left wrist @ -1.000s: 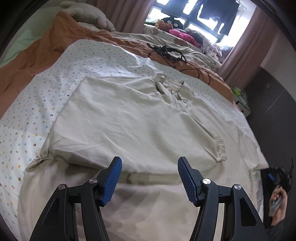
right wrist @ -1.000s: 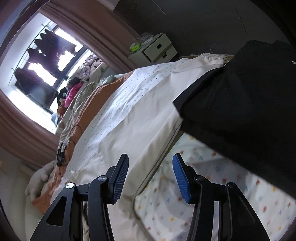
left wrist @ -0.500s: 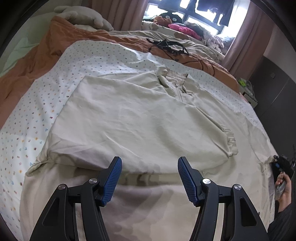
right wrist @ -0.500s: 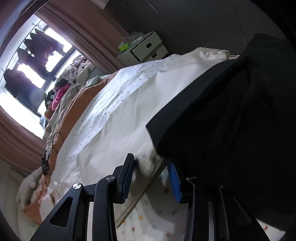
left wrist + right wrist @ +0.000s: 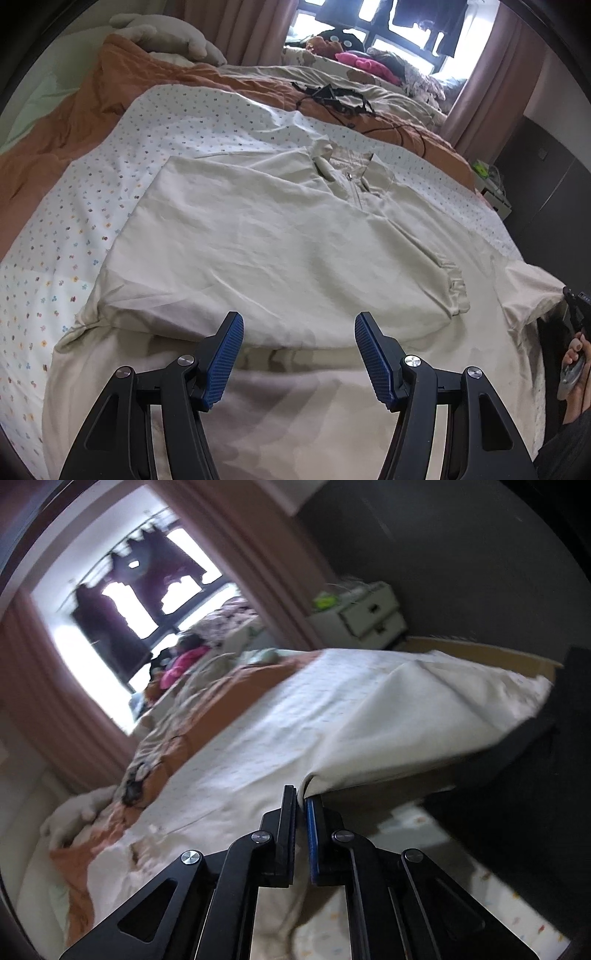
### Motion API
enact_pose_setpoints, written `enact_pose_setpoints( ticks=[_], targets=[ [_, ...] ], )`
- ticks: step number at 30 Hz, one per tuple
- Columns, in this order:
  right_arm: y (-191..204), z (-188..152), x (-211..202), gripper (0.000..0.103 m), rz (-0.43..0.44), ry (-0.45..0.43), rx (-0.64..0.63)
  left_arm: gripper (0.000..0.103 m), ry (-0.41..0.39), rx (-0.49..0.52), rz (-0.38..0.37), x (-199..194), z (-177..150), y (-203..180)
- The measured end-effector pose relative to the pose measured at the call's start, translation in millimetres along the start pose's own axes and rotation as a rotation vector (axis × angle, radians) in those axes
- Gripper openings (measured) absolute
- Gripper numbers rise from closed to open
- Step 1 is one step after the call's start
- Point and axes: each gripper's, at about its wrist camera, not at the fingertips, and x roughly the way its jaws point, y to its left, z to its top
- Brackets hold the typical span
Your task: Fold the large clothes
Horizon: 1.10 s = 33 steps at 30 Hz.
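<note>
A large cream collared shirt (image 5: 280, 243) lies spread on the bed, its left sleeve folded across the front, cuff (image 5: 456, 291) at the right. My left gripper (image 5: 299, 354) is open and empty, hovering above the shirt's lower half. In the right wrist view my right gripper (image 5: 301, 805) is shut on the shirt's right edge (image 5: 388, 731) and lifts that cloth off the bed. In the left wrist view the lifted part (image 5: 532, 288) rises at the right beside the hand holding the right gripper (image 5: 574, 354).
The shirt lies on a dotted white sheet (image 5: 92, 206) over an orange duvet (image 5: 48, 147). Black cables (image 5: 332, 99) lie behind the collar. A white bedside drawer unit (image 5: 365, 616) stands by the dark wall. Piled clothes (image 5: 365, 64) lie under the window.
My right gripper has closed on the shirt's right edge and raised it; before, it was open. The left gripper stayed open and the view shifted slightly to the right.
</note>
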Motion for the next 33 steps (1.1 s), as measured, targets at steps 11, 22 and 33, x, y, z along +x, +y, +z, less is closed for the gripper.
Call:
enact_pose_setpoints(
  ticks=[11, 22, 33],
  targets=[
    [112.5, -66.4, 27.6, 0.007, 0.166, 0.279, -0.226, 0.064, -0.019, -0.037, -0.033, -10.8, 5.4, 3.4],
    [100.3, -91.4, 19.0, 0.058, 0.099, 0.42, -0.117, 0.064, -0.034, -0.081, -0.062, -21.8, 8.1, 14.5],
    [-20.0, -55.9, 7.9, 0.058, -0.076, 0.256, 0.249, 0.064, -0.016, -0.085, -0.031, -12.5, 5.9, 16.7]
  ],
)
